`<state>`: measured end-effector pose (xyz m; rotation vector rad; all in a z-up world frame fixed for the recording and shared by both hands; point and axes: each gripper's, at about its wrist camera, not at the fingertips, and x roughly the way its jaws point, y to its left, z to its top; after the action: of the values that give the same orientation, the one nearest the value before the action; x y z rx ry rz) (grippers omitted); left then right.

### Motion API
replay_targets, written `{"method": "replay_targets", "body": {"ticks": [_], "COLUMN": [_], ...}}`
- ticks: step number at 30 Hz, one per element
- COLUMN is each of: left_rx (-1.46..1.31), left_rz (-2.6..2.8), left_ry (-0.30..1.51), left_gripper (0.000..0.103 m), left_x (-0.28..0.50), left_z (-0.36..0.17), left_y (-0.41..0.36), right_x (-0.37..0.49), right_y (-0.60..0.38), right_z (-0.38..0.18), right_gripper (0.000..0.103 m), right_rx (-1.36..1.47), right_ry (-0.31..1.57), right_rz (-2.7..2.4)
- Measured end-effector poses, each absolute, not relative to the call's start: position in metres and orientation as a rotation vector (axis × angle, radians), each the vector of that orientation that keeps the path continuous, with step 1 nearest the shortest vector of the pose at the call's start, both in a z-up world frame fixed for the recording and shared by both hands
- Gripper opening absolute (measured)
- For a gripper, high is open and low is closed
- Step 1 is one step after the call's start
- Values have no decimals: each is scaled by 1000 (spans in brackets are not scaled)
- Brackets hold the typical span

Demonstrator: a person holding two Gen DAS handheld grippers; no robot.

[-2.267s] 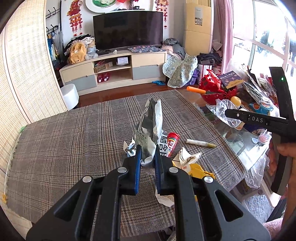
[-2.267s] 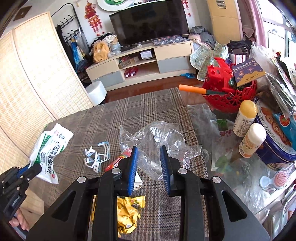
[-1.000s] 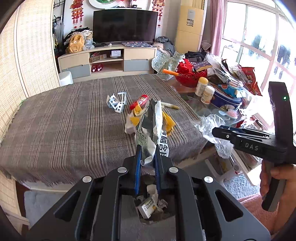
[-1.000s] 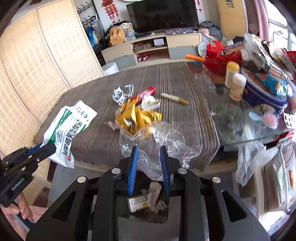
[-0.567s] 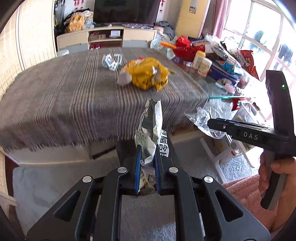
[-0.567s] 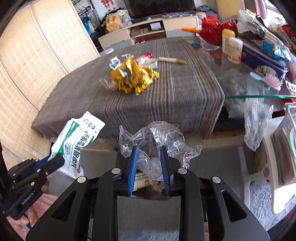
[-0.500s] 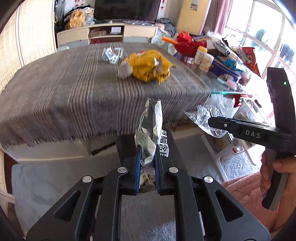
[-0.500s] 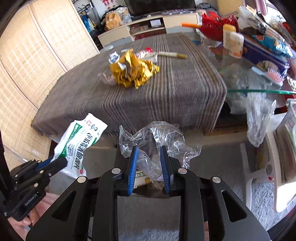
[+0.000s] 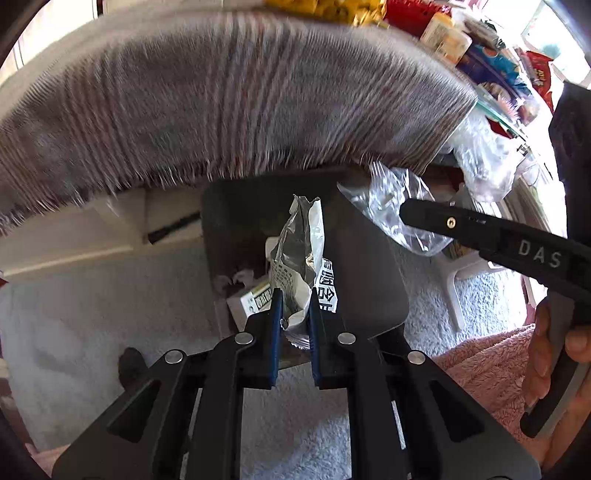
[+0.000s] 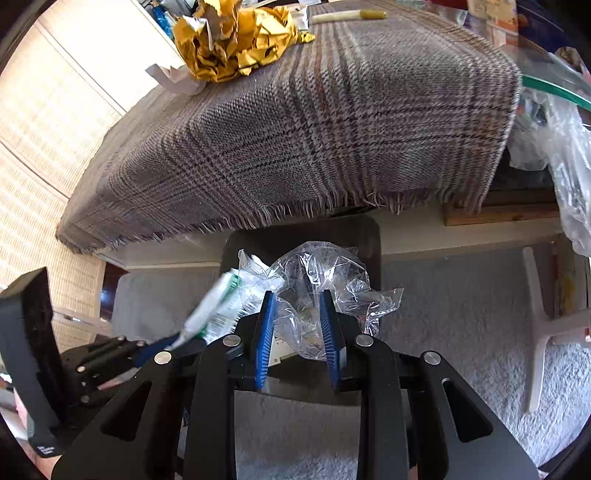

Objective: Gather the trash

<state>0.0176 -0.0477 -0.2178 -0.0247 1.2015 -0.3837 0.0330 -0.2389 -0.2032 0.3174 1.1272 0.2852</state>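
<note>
My left gripper (image 9: pixel 293 310) is shut on a white and silver printed wrapper (image 9: pixel 299 251), held just over the mouth of a dark grey trash bin (image 9: pixel 365 266) on the floor in front of the table. Paper scraps and a small box (image 9: pixel 253 297) lie inside the bin. My right gripper (image 10: pixel 297 317) is shut on a crumpled clear plastic bag (image 10: pixel 321 273) above the same bin (image 10: pixel 303 230). In the right wrist view the left gripper (image 10: pixel 173 341) shows at the lower left with the wrapper (image 10: pixel 216 308); in the left wrist view the right gripper (image 9: pixel 404 212) holds the bag (image 9: pixel 391 206).
A checked grey cloth (image 10: pixel 332 129) hangs over the table edge just beyond the bin. Crumpled yellow foil (image 10: pixel 236 40) and a white stick (image 10: pixel 347 15) lie on top. Plastic bags (image 10: pixel 565 147) hang at the right, a white stool leg (image 10: pixel 535 332) stands on grey carpet (image 10: pixel 461 314).
Both grippers have dropped from tabletop height to just above the bin and tipped further downward, each keeping its hold; the table edge now sits above them in view.
</note>
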Motion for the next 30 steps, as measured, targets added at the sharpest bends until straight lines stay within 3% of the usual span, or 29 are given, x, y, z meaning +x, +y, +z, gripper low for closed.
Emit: {"method": "replay_targets", "body": {"ticks": [20,23,29,30], "left_rx": [-23,-36,-38,-40], "left_rz": [-378,-372,-325,-320], "left_ry": [1202,1207,1190,1183], "left_gripper": [14,20,35,41], "left_x": [39,40,41,41], "left_z": [-244,-247,-244,-242], "left_y": [-55,-52,-40,-38], "right_x": [59,60,62,62], "right_y": [-238,-241,-251,-252], "right_z": [-238,-243,-235,-233], "right_gripper": [30,43,58,62], "right_rx": [345,368,356,344], "right_ry": [1218,1223,1195,1189], "right_rz": [248,235,171,163]}}
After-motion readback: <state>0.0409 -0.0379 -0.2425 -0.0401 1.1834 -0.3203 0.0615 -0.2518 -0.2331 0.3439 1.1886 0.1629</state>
